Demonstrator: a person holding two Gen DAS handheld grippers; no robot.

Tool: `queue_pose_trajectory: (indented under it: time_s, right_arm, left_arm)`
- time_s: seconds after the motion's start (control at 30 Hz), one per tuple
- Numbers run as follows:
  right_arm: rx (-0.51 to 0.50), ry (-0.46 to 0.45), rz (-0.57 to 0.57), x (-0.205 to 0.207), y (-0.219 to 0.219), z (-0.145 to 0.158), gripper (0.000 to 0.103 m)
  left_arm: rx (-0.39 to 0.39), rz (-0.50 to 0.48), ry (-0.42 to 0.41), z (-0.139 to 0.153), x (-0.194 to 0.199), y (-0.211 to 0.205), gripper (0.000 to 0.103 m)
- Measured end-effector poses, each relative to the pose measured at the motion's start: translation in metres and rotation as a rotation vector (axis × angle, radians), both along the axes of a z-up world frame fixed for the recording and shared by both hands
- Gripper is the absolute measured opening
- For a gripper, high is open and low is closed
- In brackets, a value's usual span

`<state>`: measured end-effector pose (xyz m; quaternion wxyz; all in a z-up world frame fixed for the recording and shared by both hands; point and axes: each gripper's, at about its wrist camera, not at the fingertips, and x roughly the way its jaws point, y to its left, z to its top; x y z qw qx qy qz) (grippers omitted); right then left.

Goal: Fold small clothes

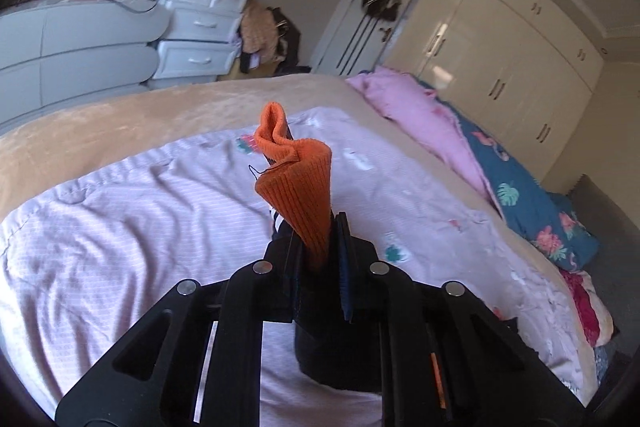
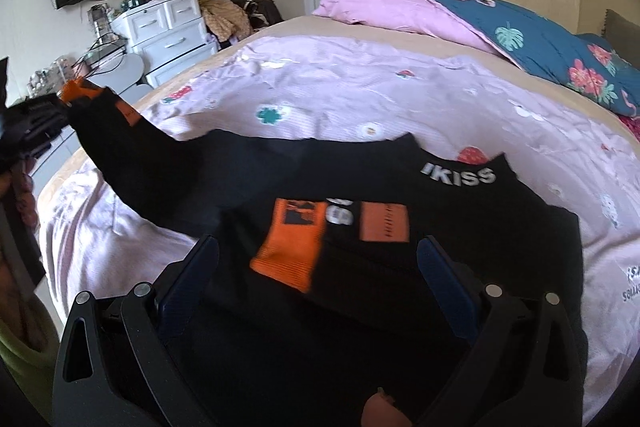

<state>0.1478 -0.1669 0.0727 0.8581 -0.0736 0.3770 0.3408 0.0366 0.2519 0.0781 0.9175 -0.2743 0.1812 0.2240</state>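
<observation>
Left wrist view: the left gripper (image 1: 316,247) is clamped on the orange ribbed cuff (image 1: 296,183) of the black sweater (image 2: 400,267), while the right gripper (image 2: 316,263) hovers wide open, empty, over the sweater on the lilac quilted bed cover (image 2: 360,87).

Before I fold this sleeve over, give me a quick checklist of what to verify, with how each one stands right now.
1. Left gripper jaws shut on the orange cuff: ok.
2. Sleeve lifted off the lilac quilt, running up to the left gripper: ok.
3. Black sweater body lying flat on the quilt: ok, though the near hem is hidden behind the gripper.
4. Other orange cuff already folded onto the chest: ok.
5. Right gripper jaws open, above the sweater, holding nothing: ok.
6. Right gripper pinning the body for the fold: not ok.
</observation>
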Motion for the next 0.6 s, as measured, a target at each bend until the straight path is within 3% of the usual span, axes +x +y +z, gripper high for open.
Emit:
queue_pose_trajectory:
  time_s: [0.1,0.3,0.6]
  right_arm:
    - [0.018,0.006,-0.046,0.007,-0.016,-0.005,0.099]
    - [0.069,0.035,-0.099,0.020,-0.042,-0.008,0.099]
    - [0.138,0.038,-0.199,0.038,-0.082,-0.001,0.099]
  left_arm:
    - [0.079,-0.027,-0.018,0.013,0.007,-0.023,0.007]
    - [0.129,-0.142,-0.052,0.022,0.020,-0.063,0.007]
    - [0.036,-0.360,-0.075,0.009,0.045,-0.108,0.003]
